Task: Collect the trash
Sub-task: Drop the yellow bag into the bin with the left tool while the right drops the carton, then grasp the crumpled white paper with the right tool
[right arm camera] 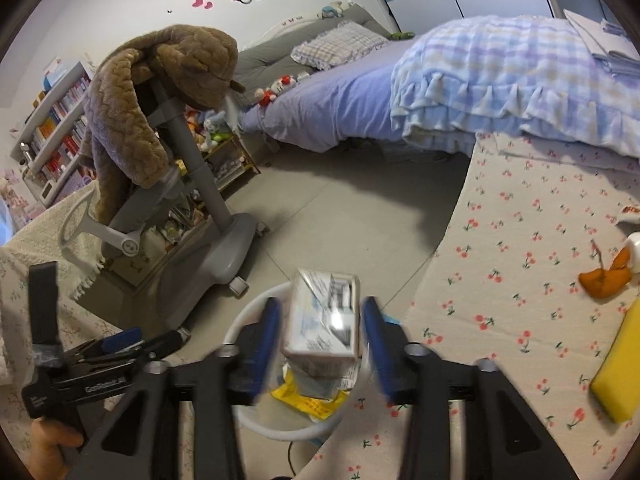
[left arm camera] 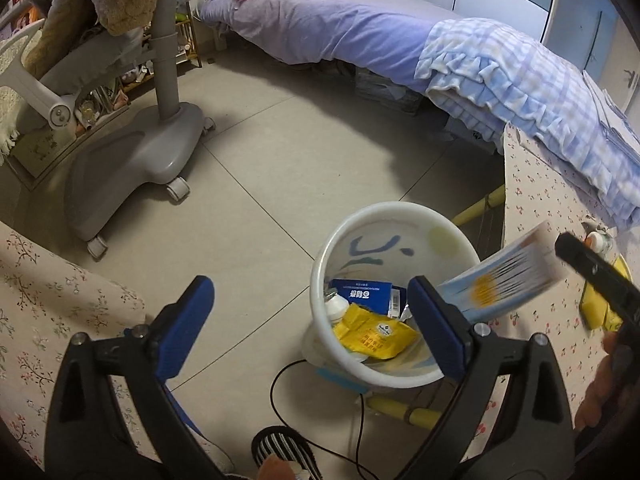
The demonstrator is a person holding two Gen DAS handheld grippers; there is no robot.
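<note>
A white trash bin (left arm camera: 394, 216) stands on the floor and holds a yellow packet (left arm camera: 374, 332), a blue box (left arm camera: 362, 294) and a small bottle. My right gripper (right arm camera: 320, 334) is open above the bin (right arm camera: 240, 320). A light blue carton (right arm camera: 324, 320), blurred, sits between its fingers without touching either pad. The carton also shows in the left wrist view (left arm camera: 500, 280), tilted over the bin's right rim. My left gripper (left arm camera: 310, 316) is open and empty, just left of the bin above the floor.
A grey wheeled chair (left arm camera: 140, 152) with a brown coat stands at the left. A bed (left arm camera: 360, 32) runs along the back. A cherry-print table (right arm camera: 520, 260) at the right carries orange peel (right arm camera: 604, 280) and a yellow object (right arm camera: 620, 368). A black cable (left arm camera: 280, 384) lies on the floor.
</note>
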